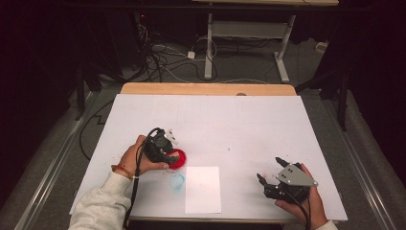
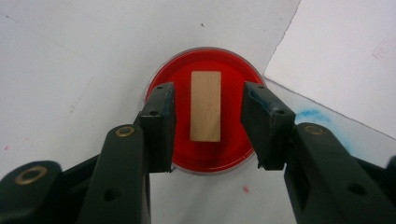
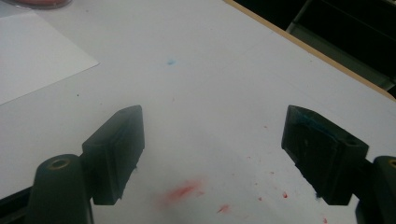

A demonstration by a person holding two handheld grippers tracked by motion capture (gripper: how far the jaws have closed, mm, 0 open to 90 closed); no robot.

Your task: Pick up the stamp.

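Note:
A round clear dish of red paint [image 2: 205,154] lies on the white table cover, and a small wooden block [image 2: 206,105] rests flat in its middle. My left gripper [image 2: 208,128] hovers right over the dish, open, one jaw on each side of the block with a gap to it. From above, the red dish [image 1: 180,158] peeks out beside the left gripper [image 1: 168,154]. My right gripper [image 1: 269,171] rests near the table's front right, open and empty; in its own view the right gripper [image 3: 215,156] spans bare, paint-flecked cover.
A white sheet of paper [image 1: 203,189] lies at the front centre, with a blue paint smear [image 1: 177,181] just left of it. Red splatter [image 3: 183,192] marks the cover under the right gripper. The table's wooden far edge [image 1: 208,88] shows beyond the cover.

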